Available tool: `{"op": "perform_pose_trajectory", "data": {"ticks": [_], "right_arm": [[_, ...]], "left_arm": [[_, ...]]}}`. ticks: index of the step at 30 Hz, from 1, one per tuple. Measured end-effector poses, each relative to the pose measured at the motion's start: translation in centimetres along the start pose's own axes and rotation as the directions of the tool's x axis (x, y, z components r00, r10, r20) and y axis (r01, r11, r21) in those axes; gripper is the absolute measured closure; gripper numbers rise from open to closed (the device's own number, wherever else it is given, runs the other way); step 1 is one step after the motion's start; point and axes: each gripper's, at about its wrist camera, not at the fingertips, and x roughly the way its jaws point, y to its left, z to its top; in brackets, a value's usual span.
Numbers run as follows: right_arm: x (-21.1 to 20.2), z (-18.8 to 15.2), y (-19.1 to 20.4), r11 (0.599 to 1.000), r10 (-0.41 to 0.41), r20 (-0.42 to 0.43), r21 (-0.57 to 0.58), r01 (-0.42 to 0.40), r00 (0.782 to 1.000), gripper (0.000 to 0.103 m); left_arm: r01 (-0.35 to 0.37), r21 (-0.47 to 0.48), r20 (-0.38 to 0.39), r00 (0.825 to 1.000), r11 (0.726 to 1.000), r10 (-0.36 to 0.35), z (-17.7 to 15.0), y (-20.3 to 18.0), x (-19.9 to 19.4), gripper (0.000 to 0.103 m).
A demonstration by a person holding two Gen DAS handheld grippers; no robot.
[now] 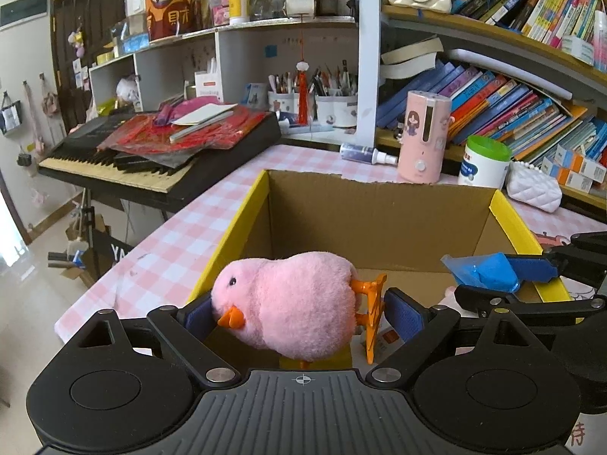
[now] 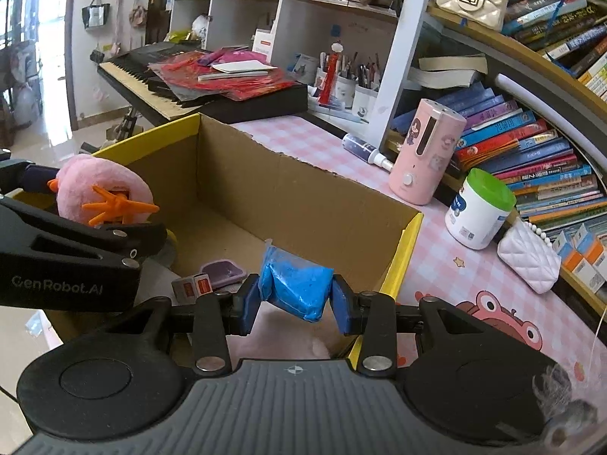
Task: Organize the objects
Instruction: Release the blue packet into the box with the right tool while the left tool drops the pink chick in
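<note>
My left gripper (image 1: 299, 313) is shut on a pink plush chick (image 1: 292, 299) with orange beak and feet, held above the near left part of an open cardboard box (image 1: 379, 204) with yellow rims. The chick also shows in the right wrist view (image 2: 102, 189). My right gripper (image 2: 296, 299) is shut on a blue clay packet (image 2: 297, 288) and holds it over the box's near right part; the packet also shows in the left wrist view (image 1: 481, 271). Inside the box (image 2: 303, 189) lie a purple dish (image 2: 224, 271) and a small white-orange carton (image 2: 191, 286).
The box stands on a pink checked tablecloth (image 1: 182, 235). Behind it are a pink humidifier (image 1: 425, 136), a green-lidded canister (image 1: 483, 161), a spray bottle (image 1: 366, 153), a white quilted purse (image 1: 533, 187) and shelves of books (image 1: 512, 106). A keyboard (image 1: 151, 151) stands at the left.
</note>
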Motion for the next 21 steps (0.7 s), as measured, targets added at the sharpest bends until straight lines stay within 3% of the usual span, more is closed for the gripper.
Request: {"op": "perform_pose_trajectory", "data": {"ticks": [8,11,21], "right_arm": [[-0.5,0.0,-0.2,1.0,-0.003,0.006,0.022,0.003,1.0,0.061],[-1.2,-0.2,-0.4,0.999,0.002,0.016,0.049,-0.003,1.0,0.054],[-5.9,-1.3,0.4,0.991,-0.09,0.093,0.112,0.079,0.992,0.048]], "left_arm": [[0.006,-0.039,-0.007,1.0,0.999,-0.006,0.0,0.2,-0.5,0.008],[0.05,-0.053,0.026,0.998,0.997,-0.049,-0.1,0.3,-1.3,0.005],[0.148,-0.01,0.113,0.983,0.989,-0.146,-0.2,-0.7,-4.8,0.004]]}}
